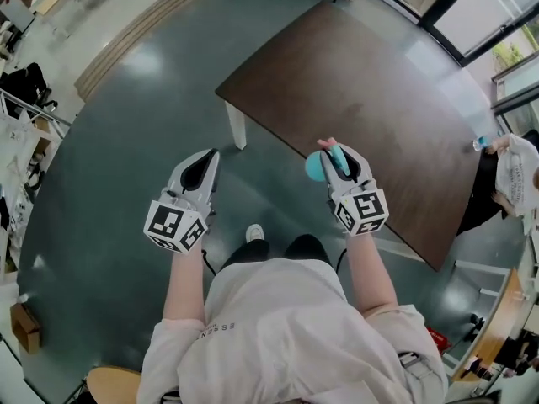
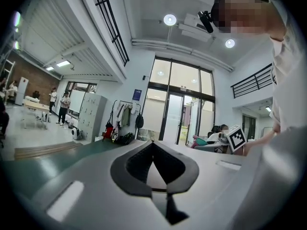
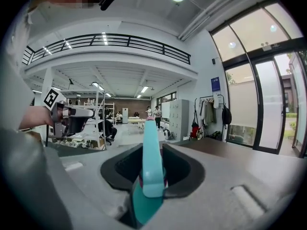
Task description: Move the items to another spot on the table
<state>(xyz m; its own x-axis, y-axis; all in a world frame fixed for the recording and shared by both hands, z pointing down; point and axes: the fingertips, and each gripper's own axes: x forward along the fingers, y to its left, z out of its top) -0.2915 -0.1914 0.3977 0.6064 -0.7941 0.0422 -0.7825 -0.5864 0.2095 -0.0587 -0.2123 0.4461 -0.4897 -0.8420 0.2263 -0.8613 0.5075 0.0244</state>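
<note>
Right hand-held gripper (image 3: 152, 146) first, since that's the one doing anything: its jaws are clamped on a teal item (image 3: 147, 169). It's got a long flat handle with a pink tip at the far end and a rounder teal part back near the gripper body. In the right gripper view we see the handle running straight out between the jaws along their line, with the pink end poking just past the tips. From the head view the rounded teal bit sticks out to the left of that gripper. The whole thing is up in the air right about at the near edge of the dark brown desk (image 1: 379, 99), not resting on it. We honestly can't tell what the item is, could be a scoop or a brush.

Left hand-held gripper (image 1: 204, 162) sits well to the left, out over the grey-green floor (image 1: 118, 158), jaws pressed together with nothing in them. Both grippers point away from us, roughly side by side.
</note>
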